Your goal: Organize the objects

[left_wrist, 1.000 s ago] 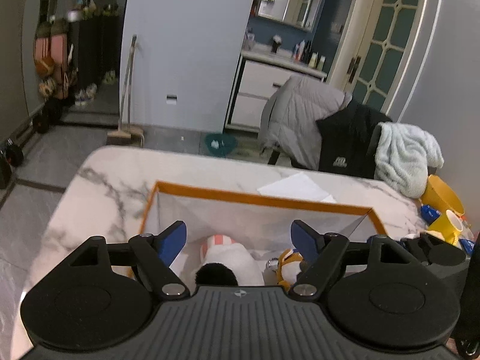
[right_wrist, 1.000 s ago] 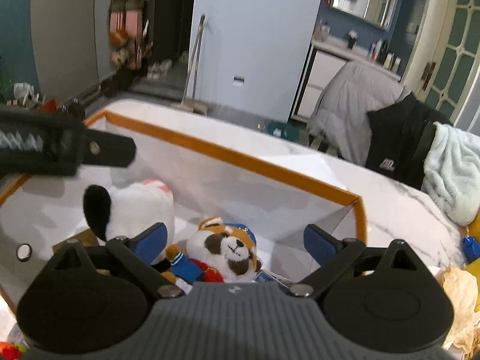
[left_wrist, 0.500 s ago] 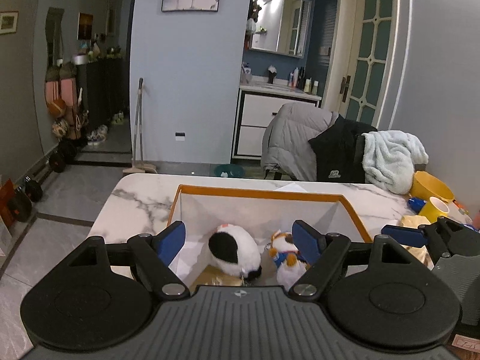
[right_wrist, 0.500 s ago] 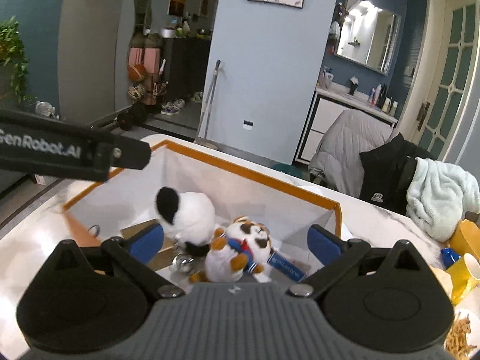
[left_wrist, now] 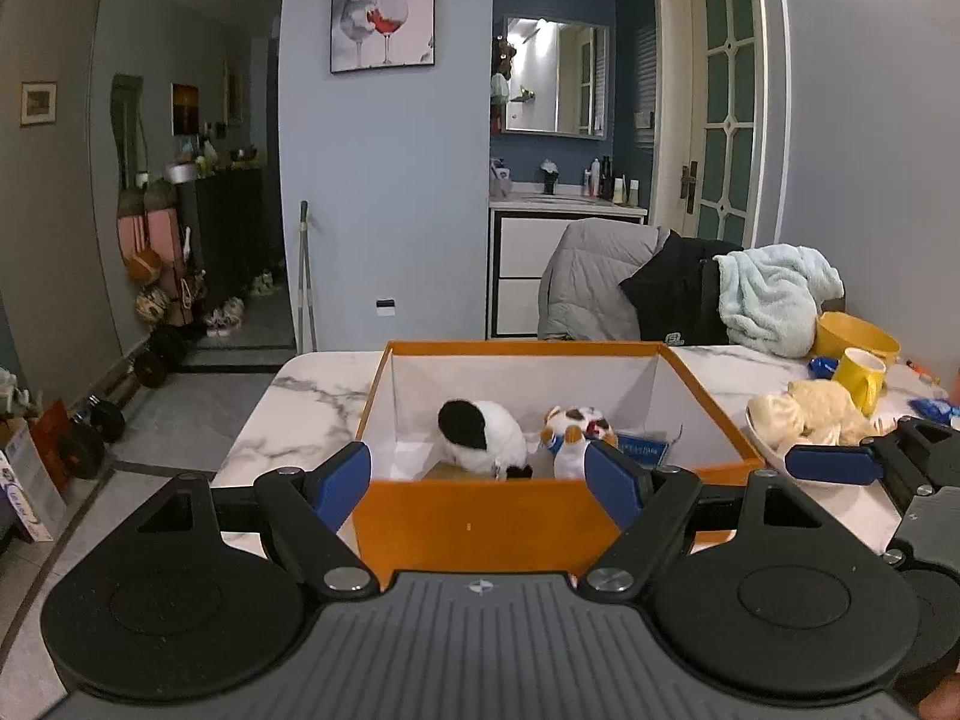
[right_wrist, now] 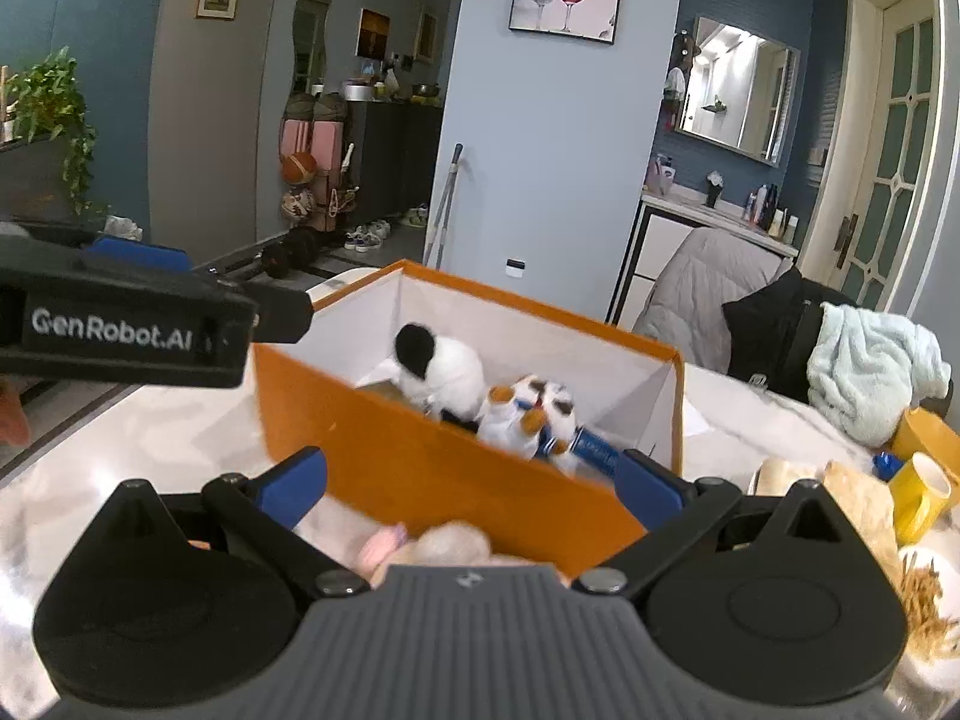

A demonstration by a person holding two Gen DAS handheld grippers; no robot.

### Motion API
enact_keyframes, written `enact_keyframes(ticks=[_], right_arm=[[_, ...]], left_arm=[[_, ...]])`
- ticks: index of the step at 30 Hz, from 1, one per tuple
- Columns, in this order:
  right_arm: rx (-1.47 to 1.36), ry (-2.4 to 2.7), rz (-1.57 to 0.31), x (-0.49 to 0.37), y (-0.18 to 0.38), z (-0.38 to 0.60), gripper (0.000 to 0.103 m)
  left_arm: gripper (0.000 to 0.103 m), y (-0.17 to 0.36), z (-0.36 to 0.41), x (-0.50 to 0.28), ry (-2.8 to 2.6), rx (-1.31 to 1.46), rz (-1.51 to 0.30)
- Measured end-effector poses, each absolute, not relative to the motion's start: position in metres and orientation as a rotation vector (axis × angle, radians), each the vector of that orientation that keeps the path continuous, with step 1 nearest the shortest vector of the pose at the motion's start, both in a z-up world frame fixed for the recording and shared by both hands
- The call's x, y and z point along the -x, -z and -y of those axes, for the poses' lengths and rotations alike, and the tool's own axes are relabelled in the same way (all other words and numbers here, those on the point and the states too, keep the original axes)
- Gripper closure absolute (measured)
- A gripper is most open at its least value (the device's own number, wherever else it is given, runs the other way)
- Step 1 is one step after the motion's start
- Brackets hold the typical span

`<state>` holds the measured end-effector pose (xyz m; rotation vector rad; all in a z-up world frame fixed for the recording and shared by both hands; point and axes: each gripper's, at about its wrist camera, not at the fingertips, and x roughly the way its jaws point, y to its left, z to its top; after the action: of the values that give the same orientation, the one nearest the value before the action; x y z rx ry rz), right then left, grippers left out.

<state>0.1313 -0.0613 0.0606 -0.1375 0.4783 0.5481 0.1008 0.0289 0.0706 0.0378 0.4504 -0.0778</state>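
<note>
Both claws stand wide and hold nothing. The left claw [left_wrist: 477, 477] hangs just short of the near wall of the orange box [left_wrist: 480, 525], its blue pads flanking that wall without touching it. The right claw [right_wrist: 471, 483] is likewise spread on the near side of the box [right_wrist: 420, 462]; its jaws have just been opening, and nothing sits between the pads.

Inside the box, ahead of both claws, lie a white and black plush toy [left_wrist: 480, 441] and, to its right, a smaller white, orange and black plush animal [left_wrist: 573, 435], with a blue packet [left_wrist: 642, 450] further right on the box floor. So part of the sorting looks done: these soft toys are already stored.

What is left seems to lie outside the box. Directly below the right claw, close against the near wall, a pale pink soft thing [right_wrist: 432, 546] rests on the marble table [right_wrist: 120, 456]; it is too blurred to name. To the right of the claws the table still carries a yellow mug [left_wrist: 861, 375], a yellow bowl [left_wrist: 858, 333] behind it, a plate [left_wrist: 774, 450] with crumpled cream paper or food, and small blue items. Whether all of these belong in the box cannot be told. I judge the task partway through, with the pink thing the likeliest next pick.
</note>
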Motion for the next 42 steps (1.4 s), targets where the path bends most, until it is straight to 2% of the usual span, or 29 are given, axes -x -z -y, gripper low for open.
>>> enact_keyframes(ticks=[11, 24, 42], right_arm=[[0.117, -0.539, -0.503, -0.094, -0.022, 0.077, 0.001], [0.088, -0.487, -0.483, -0.068, 0.016, 0.091, 0.001], [-0.001, -0.469, -0.516, -0.057, 0.056, 0.093, 0.001]], left_arm=[[0.01, -0.04, -0.03, -0.068, 0.054, -0.031, -0.451], [0.01, 0.01, -0.048, -0.052, 0.001, 0.018, -0.535], [0.01, 0.029, -0.048, -0.045, 0.011, 0.016, -0.579]])
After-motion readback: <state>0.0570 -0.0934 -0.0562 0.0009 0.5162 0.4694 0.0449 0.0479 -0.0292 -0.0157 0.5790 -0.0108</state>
